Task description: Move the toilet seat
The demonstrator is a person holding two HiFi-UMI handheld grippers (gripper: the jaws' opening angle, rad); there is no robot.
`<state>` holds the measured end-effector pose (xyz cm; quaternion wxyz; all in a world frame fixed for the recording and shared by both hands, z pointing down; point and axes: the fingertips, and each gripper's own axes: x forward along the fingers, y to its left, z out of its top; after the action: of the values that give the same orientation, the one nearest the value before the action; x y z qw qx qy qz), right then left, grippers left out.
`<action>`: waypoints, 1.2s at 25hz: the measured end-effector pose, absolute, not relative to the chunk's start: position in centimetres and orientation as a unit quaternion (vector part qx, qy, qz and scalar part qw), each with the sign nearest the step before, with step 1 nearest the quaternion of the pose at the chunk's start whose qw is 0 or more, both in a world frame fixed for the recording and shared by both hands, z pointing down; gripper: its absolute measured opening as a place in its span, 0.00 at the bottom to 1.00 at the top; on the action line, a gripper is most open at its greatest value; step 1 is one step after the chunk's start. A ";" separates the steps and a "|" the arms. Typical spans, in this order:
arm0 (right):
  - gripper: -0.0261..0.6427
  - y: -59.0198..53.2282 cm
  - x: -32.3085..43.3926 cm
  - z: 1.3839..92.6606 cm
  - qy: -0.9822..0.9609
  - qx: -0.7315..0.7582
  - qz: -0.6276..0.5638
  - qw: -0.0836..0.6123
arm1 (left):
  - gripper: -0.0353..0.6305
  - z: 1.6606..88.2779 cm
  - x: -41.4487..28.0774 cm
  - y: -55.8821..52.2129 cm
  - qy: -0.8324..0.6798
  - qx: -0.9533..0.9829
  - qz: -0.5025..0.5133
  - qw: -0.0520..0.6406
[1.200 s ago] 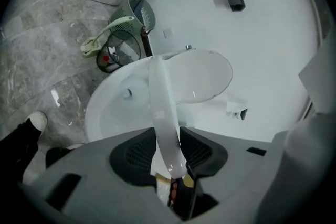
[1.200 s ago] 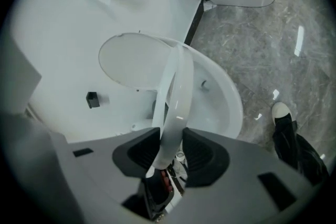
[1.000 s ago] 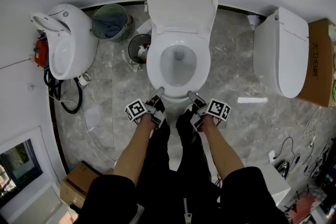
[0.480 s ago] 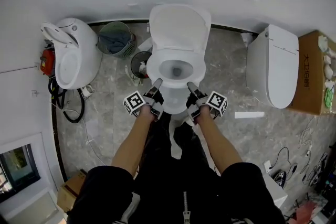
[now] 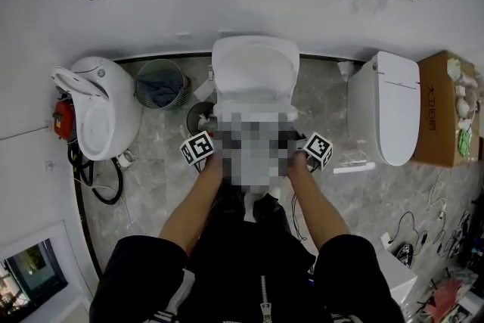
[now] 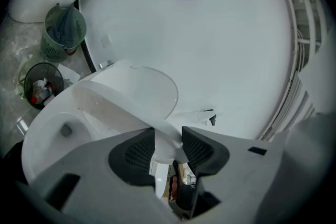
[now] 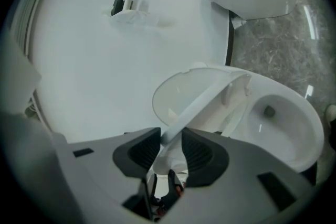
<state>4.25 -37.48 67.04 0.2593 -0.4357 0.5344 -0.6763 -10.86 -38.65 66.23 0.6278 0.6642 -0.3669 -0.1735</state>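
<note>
The white toilet stands against the wall with its lid (image 5: 253,72) upright. In the left gripper view the toilet seat (image 6: 115,105) is raised off the bowl (image 6: 50,139) at a slant, and its front rim runs between the pads of my left gripper (image 6: 168,136). The right gripper view has the same seat (image 7: 205,99) tilted above the bowl (image 7: 286,123), its rim pinched in my right gripper (image 7: 170,139). Both sets of jaws are opening slightly, with the rim still between them. In the head view only the marker cubes (image 5: 198,147) (image 5: 318,149) show; the jaws are hidden.
A second white toilet (image 5: 382,117) with a closed lid stands to the right, beside a cardboard box (image 5: 446,110). On the left are another white fixture (image 5: 94,106), a green bin (image 5: 159,83), a small black bin (image 5: 198,117) and a black hose (image 5: 94,178).
Both grippers have risen from the bowl's front edge, bringing the seat's front rim up with them. The head view has pulled back and now takes in more wall.
</note>
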 end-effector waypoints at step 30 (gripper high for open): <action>0.21 -56.8 6.0 68.0 0.415 -0.494 -0.688 0.332 | 0.15 66.0 -9.9 -58.2 -0.356 0.660 -0.147 0.645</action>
<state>5.98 -56.78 67.98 0.3321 -0.4943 0.4153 -0.6877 -9.86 -58.16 65.99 0.6449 0.6600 -0.3564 -0.1468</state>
